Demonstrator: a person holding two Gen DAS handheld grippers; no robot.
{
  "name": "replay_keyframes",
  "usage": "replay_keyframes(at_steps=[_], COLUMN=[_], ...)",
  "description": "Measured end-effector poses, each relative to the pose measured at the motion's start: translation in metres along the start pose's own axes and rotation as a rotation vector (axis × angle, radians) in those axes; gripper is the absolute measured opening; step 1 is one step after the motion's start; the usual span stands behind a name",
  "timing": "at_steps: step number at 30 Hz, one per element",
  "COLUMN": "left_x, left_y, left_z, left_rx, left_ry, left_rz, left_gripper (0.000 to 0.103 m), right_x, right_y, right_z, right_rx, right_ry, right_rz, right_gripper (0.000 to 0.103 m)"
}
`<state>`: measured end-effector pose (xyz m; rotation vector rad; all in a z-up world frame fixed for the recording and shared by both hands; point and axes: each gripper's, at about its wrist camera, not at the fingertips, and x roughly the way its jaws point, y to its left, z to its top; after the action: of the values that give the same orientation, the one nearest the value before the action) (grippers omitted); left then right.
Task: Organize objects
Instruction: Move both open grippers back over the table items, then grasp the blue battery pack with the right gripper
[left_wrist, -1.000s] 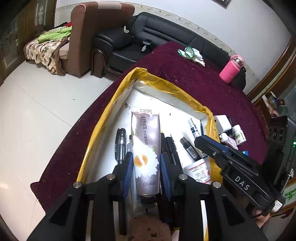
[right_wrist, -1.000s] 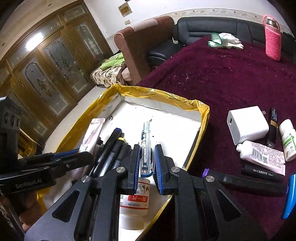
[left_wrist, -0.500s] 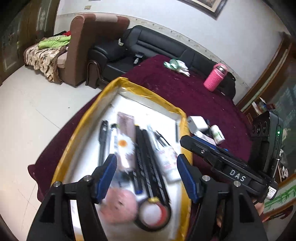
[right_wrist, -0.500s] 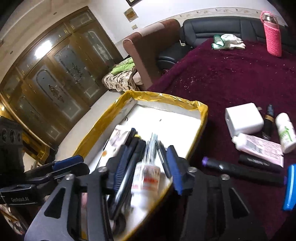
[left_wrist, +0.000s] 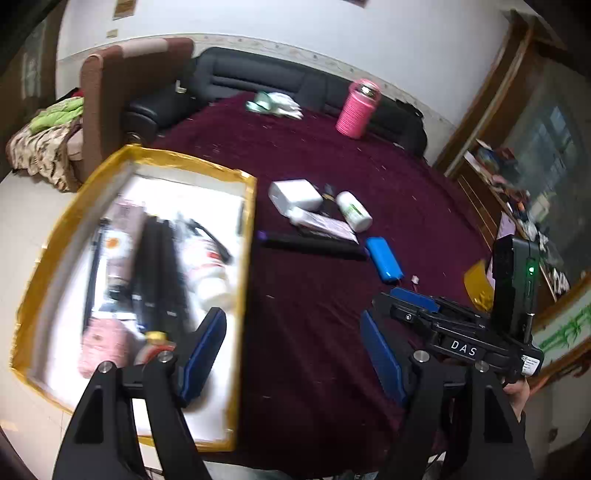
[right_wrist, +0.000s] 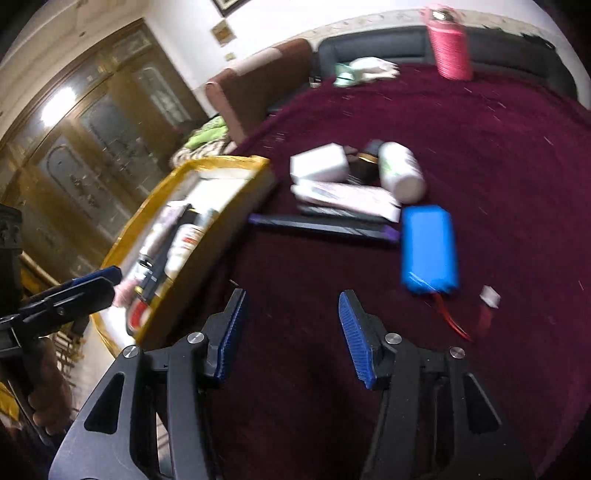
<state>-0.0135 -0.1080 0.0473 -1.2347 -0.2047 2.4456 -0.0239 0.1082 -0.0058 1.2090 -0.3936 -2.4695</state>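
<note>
Yellow-rimmed box (left_wrist: 246, 236) has your cream tube and pen now — left gripper (left_wrist: 291, 354) and right gripper (right_wrist: 291, 332) just opened wide, fingers empty, facing the tabletop (right_wrist: 480, 155) clutter.

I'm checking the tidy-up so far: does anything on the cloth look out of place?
Yes. Several items still lie outside the yellow-rimmed box on the maroon cloth: a white charger block, a white bottle on its side, and a blue battery pack with loose red wires.
</note>
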Motion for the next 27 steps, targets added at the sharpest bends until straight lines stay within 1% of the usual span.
replay_keyframes(at_steps=[4, 8, 10, 13, 15, 18, 20, 22, 25, 27], left_x=[0.009, 0.022, 0.028, 0.029, 0.03, 0.033, 0.034, 0.034, 0.034, 0.034], left_y=[-0.012, -0.01, -0.008, -0.008, -0.01, -0.011, -0.011, -0.011, -0.01, -0.01], left_z=[-0.009, -0.018, -0.02, -0.02, -0.02, -0.02, -0.02, -0.02, -0.018, -0.014], left_rx=[0.006, -0.037, -0.059, -0.062, -0.056, -0.05, -0.053, -0.056, -0.049, -0.043], left_ry=[0.015, 0.052, 0.075, 0.075, 0.066, 0.07, 0.075, 0.075, 0.068, 0.058], left_rz=[-0.034, -0.051, -0.046, -0.046, -0.047, -0.042, -0.039, -0.039, -0.027, -0.019], left_gripper=[0.075, 0.075, 0.075, 0.075, 0.075, 0.075, 0.075, 0.075, 0.075, 0.075], right_x=[-0.009, -0.02, -0.026, -0.031, -0.036, -0.042, -0.042, -0.039, -0.021, -0.006], right_y=[-0.021, -0.037, -0.043, -0.046, -0.051, -0.058, -0.058, -0.056, -0.054, -0.057], right_z=[-0.018, -0.035, -0.042, -0.044, -0.041, -0.029, -0.016, -0.002, 0.019, 0.028], right_rx=[0.033, 0.057, 0.065, 0.072, 0.084, 0.119, 0.131, 0.114, 0.082, 0.069], right_ry=[0.018, 0.019, 0.003, -0.004, -0.028, -0.051, -0.057, -0.06, -0.006, 0.029], right_rz=[-0.041, -0.113, -0.104, -0.113, -0.135, -0.136, -0.146, -0.167, -0.235, -0.244], right_gripper=[0.054, 0.053, 0.053, 0.053, 0.053, 0.053, 0.053, 0.053, 0.053, 0.053])
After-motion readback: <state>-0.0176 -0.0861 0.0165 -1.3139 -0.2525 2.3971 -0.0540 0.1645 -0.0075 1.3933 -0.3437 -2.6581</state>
